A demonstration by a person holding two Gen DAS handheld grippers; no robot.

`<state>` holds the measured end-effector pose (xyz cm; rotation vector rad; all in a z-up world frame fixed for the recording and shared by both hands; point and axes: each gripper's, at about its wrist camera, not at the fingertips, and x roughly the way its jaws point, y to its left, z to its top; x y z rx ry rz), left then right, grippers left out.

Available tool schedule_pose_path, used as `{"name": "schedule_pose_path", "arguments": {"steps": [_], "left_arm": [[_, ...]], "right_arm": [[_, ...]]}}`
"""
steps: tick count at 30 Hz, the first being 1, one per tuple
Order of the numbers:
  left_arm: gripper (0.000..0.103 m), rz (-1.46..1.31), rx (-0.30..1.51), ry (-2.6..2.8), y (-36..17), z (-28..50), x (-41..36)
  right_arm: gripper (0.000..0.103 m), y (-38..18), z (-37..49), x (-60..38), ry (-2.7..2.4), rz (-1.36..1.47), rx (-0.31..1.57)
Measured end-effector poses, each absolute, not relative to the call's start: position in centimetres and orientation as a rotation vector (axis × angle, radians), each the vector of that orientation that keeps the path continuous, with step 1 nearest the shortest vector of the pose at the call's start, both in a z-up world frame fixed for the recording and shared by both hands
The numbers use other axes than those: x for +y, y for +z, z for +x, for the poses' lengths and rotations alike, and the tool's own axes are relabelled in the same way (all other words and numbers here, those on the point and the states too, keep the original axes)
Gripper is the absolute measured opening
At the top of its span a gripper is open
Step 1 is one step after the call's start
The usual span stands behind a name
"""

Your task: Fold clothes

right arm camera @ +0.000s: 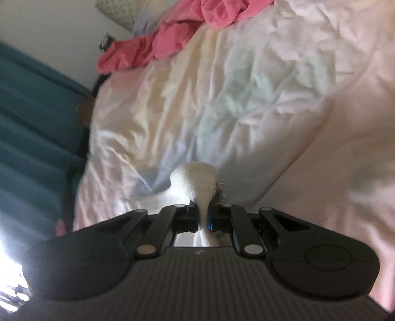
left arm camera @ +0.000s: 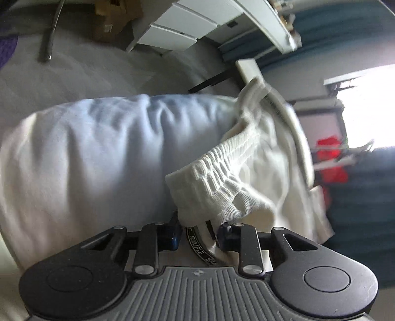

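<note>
While both grippers held cloth, the white garment [left arm camera: 93, 158] hung bunched in front of the left wrist camera, its ribbed elastic waistband [left arm camera: 222, 172] running down into the left gripper [left arm camera: 197, 233]. That gripper's blue-tipped fingers [left arm camera: 172, 234] were pressed onto the waistband end, with a black label band reading "SIMPLE" [left arm camera: 197, 249] showing between them. Behind the garment lay grey floor [left arm camera: 98, 74], a cardboard box [left arm camera: 111, 22], white drawers [left arm camera: 177, 27] and something red [left arm camera: 330, 160] near a bright window. The right gripper [right arm camera: 203, 214] was pinched tight on a ribbed white fold [right arm camera: 195, 180] of the same fabric, above a rumpled pale pink bed sheet [right arm camera: 271, 86]. A pink garment [right arm camera: 160, 42] lay crumpled at the bed's far edge, beside teal curtains [right arm camera: 37, 111].
</note>
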<state>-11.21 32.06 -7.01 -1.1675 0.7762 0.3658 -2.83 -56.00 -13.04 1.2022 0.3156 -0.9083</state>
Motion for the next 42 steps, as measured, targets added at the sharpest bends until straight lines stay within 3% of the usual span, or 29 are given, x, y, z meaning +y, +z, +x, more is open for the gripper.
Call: {"name": "schedule_pose_path", "arguments": {"steps": [5, 10, 12, 14, 16, 21, 28, 34, 42], "left_arm": [[0.039, -1.014, 0.800, 0.329, -5.7, -10.8, 31.7], [0.068, -0.780, 0.796, 0.396, -2.3, -10.8, 29.7], [0.078, -0.680, 0.758, 0.445, -0.8, -10.9, 28.8], [0.081, -0.598, 0.714, 0.484, 0.6, -11.2, 28.0], [0.081, -0.521, 0.671, 0.507, 2.0, -10.7, 26.7], [0.082, -0.394, 0.575, 0.450, 5.7, -9.2, 21.5], [0.085, -0.338, 0.537, 0.233, 6.5, -2.6, 11.6], [0.085, -0.184, 0.523, 0.064, 5.4, 2.0, 1.6], [0.085, -0.027, 0.488, -0.036, 1.2, 5.0, -4.3]], "right_arm": [[0.011, -12.5, -1.5, -55.9, -0.901, 1.098, 0.390], [0.017, -11.5, -0.6, -55.9, -0.914, 1.023, 0.446], [0.029, -11.0, -0.5, -55.9, -0.920, 1.003, 0.464], [0.072, -9.6, -0.5, -55.3, -0.934, 0.924, 0.435], [0.083, -7.9, -0.5, -54.4, -0.931, 0.822, 0.386], [0.082, -4.5, 0.3, -51.0, -0.758, 0.668, 0.310], [0.082, -1.6, 2.0, -44.2, -0.426, 0.476, 0.321], [0.082, -0.2, 2.0, -37.9, -0.161, 0.386, 0.283], [0.082, -0.9, 2.7, -31.0, 0.016, 0.277, 0.284]]}}
